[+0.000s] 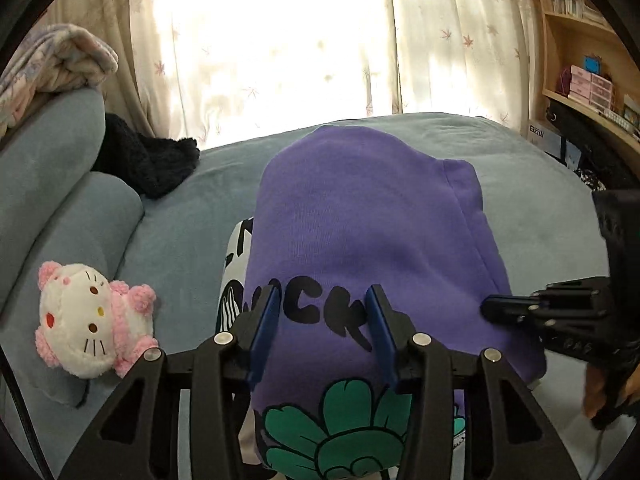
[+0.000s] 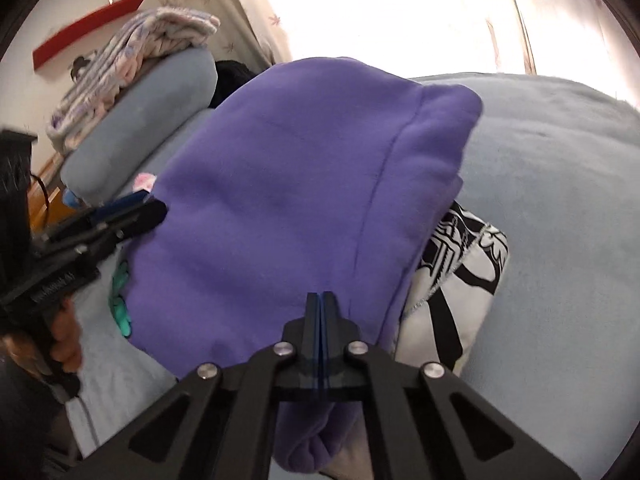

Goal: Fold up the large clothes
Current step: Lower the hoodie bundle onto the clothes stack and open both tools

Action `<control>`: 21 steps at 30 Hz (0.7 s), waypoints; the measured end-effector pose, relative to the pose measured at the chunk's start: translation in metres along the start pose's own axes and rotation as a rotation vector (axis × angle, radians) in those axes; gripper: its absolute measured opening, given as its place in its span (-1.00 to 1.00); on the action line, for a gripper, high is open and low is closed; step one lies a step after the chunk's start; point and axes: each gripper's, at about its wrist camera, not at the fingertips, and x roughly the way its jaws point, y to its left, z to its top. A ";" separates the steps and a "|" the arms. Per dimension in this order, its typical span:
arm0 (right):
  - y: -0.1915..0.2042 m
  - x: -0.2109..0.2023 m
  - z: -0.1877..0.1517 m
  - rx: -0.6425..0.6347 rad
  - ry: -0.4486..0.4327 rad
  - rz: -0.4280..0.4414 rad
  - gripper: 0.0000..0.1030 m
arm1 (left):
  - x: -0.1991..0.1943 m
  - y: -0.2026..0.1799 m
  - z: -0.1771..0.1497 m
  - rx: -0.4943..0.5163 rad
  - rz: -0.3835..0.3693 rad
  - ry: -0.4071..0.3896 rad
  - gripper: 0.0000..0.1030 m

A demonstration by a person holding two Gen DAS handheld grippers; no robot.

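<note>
Your left gripper hovers with jaws parted, gripping nothing, over the folded purple hoodie; your right gripper is clenched empty above its edge.

Purple hoodie, black letters, green flower print; black-white cloth; pale blue bedcover.

Plush toy; black knit; bookshelf
</note>
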 end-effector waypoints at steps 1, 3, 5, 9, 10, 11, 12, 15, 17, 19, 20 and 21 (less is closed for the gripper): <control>0.001 -0.001 0.000 0.000 0.002 0.003 -1.00 | -0.001 0.001 0.000 -0.012 -0.002 -0.001 -0.16; 0.003 -0.006 -0.002 -0.016 0.008 -0.004 -1.00 | -0.001 0.003 0.000 -0.032 -0.004 0.003 -0.16; 0.007 -0.012 -0.003 -0.024 0.019 -0.004 -1.00 | -0.003 0.005 -0.001 -0.054 -0.003 0.010 -0.16; 0.012 -0.029 -0.007 -0.025 0.046 -0.009 -0.95 | -0.009 0.008 -0.003 -0.104 -0.007 0.041 -0.15; 0.010 -0.034 -0.010 -0.025 0.055 -0.008 -0.95 | -0.012 0.007 -0.005 -0.109 -0.004 0.053 -0.15; 0.012 -0.040 -0.012 -0.022 0.068 -0.002 -0.95 | -0.014 0.006 -0.005 -0.109 0.001 0.060 -0.15; 0.013 -0.045 -0.014 -0.018 0.082 0.000 -0.95 | -0.019 0.005 -0.007 -0.109 0.010 0.072 -0.15; 0.021 -0.065 -0.020 -0.027 0.095 -0.017 -0.95 | -0.034 0.000 -0.010 -0.114 0.012 0.098 -0.07; 0.026 -0.078 -0.024 -0.032 0.106 -0.039 -0.94 | -0.048 -0.006 -0.013 -0.116 0.021 0.113 0.13; 0.031 -0.094 -0.027 -0.027 0.122 -0.049 -0.94 | -0.064 -0.013 -0.017 -0.110 0.030 0.125 0.36; 0.034 -0.103 -0.029 -0.022 0.128 -0.055 -0.94 | -0.070 -0.017 -0.017 -0.106 0.031 0.130 0.39; 0.036 -0.112 -0.031 -0.017 0.132 -0.059 -0.94 | -0.077 -0.020 -0.018 -0.103 0.030 0.136 0.43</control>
